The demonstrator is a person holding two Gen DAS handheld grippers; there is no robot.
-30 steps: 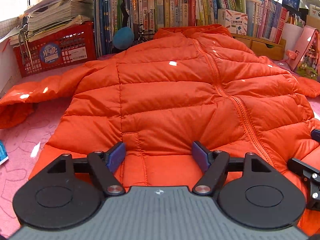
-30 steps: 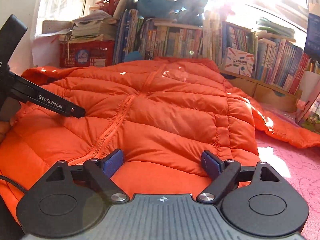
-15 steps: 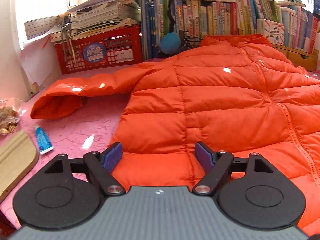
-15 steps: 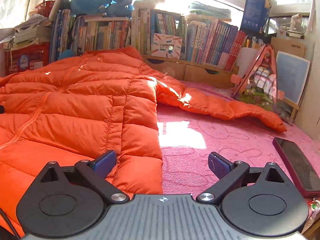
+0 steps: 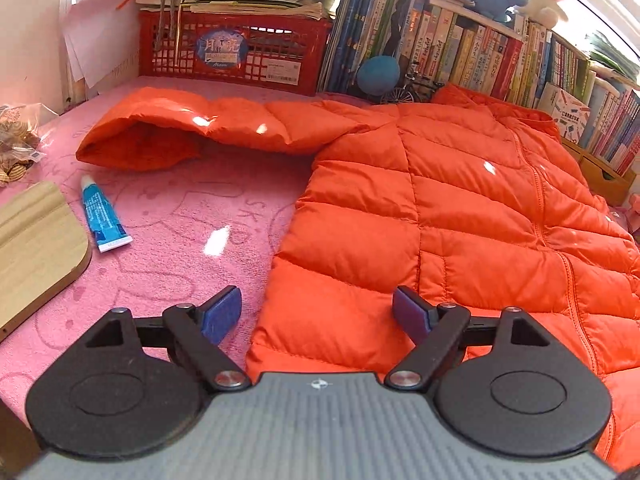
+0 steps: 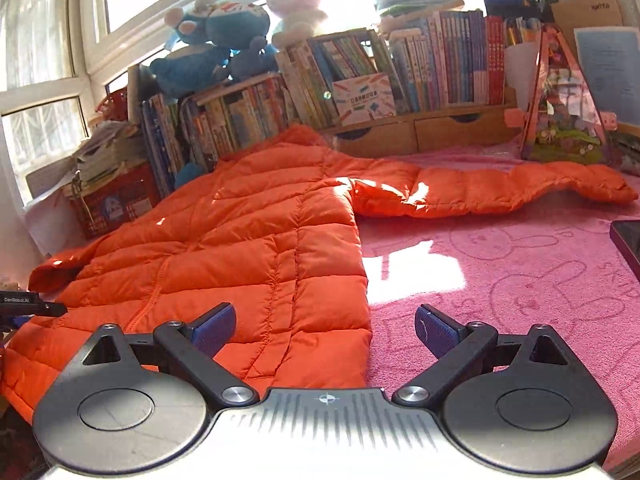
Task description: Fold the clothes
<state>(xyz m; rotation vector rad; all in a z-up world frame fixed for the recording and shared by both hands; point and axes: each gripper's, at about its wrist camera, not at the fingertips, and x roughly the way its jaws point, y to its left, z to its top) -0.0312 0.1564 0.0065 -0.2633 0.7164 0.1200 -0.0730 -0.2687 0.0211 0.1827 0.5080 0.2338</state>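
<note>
An orange puffer jacket [image 5: 460,216] lies flat, zipped, on the pink cloth, with both sleeves spread out. Its left sleeve [image 5: 192,128] reaches toward the red crate; its right sleeve [image 6: 500,188] stretches to the right. My left gripper [image 5: 318,312] is open and empty over the jacket's bottom left corner, which lies between its jaws. My right gripper [image 6: 324,326] is open and empty over the jacket's [image 6: 256,248] bottom right corner. The left gripper's tip shows at the right wrist view's left edge [image 6: 32,305].
A blue tube [image 5: 104,216] and a wooden board [image 5: 32,248] lie left of the jacket. A red crate [image 5: 240,52] and rows of books [image 5: 500,52] stand behind. A dark phone [image 6: 628,240] and a toy house [image 6: 564,108] are at the right.
Both grippers have moved apart along the hem: the left one to the jacket's left corner, the right one to its right corner. Both have stayed open.
</note>
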